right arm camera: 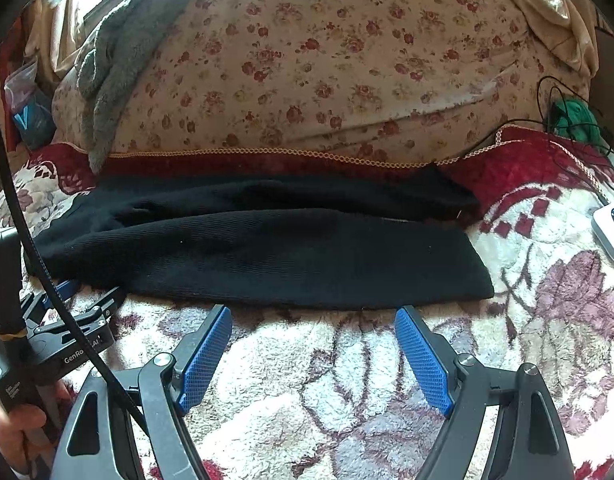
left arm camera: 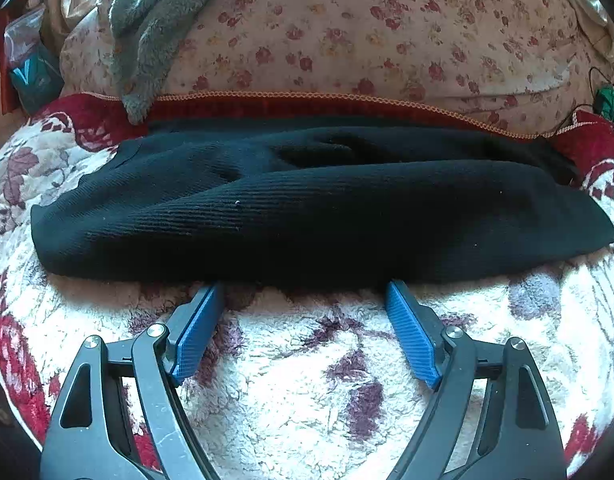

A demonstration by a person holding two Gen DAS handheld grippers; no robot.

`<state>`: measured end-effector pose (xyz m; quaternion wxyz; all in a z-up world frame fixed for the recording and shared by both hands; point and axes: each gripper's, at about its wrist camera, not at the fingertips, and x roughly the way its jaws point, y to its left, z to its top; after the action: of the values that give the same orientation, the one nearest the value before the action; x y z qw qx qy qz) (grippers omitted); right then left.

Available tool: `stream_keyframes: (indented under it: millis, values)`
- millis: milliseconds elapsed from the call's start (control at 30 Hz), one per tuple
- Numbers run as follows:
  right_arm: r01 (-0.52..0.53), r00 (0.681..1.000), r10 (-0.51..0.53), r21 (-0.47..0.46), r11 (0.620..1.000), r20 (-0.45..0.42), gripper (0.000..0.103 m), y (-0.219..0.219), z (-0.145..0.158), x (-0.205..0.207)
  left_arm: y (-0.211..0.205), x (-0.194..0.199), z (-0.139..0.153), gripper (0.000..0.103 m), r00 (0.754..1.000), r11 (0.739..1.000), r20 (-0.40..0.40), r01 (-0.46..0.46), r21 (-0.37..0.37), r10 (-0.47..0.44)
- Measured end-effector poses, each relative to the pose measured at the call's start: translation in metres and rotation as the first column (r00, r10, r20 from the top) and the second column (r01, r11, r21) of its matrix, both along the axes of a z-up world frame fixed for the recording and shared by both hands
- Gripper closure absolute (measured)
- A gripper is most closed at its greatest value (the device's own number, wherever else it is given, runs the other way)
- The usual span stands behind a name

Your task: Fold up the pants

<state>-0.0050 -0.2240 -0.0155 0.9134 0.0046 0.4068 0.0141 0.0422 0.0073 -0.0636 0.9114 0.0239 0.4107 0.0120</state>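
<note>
Black ribbed knit, the pants (left arm camera: 307,216) lie across the fleecy floral blanket (left arm camera: 307,360) on the bed, long axis running left-right, far edge up against the red blanket border (left arm camera: 267,106) and the rose-print pillow (left arm camera: 367,32) behind. Looks like one fold's already in: a top layer sits over a lower layer that pokes out along the far side, w/ a soft crease/dip near the middle. So prob. folded lengthwise, leg on leg; still a long strip, so the crosswise fold(s) are left, plus some smoothing. Roughly halfway, as a guess.

Left gripper (left arm camera: 305,292): blue-padded fingers (left arm camera: 199,336) spread wide, nothing between them, tips right at the near hem of the pants; can't tell if they touch cloth or just sit on the blanket beside it.

Right gripper (right arm camera: 313,314): fingers (right arm camera: 207,356) likewise wide apart & empty, tips just short of the near edge, toward the right end of the strip.

From the right wrist view the left gripper shows at far left by the other end of the pants, w/ a hand (right arm camera: 15,428) on its handle and a black cable (right arm camera: 11,184) crossing.

Off to the right: white device (right arm camera: 613,232), green yarn-like bundle (right arm camera: 577,118). Grey fuzzy cloth (left arm camera: 155,28) draped on the pillow.
</note>
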Motion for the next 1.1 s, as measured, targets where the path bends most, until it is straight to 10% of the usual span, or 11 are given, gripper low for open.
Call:
stream_keyframes:
  millis: [1100]
  values:
    - [0.011,1.0,-0.011,-0.008,1.0,0.017,0.02,-0.002,0.007,-0.003,-0.001,-0.022,0.044,0.021,0.995,1.0,0.095,0.028,0.004,-0.029]
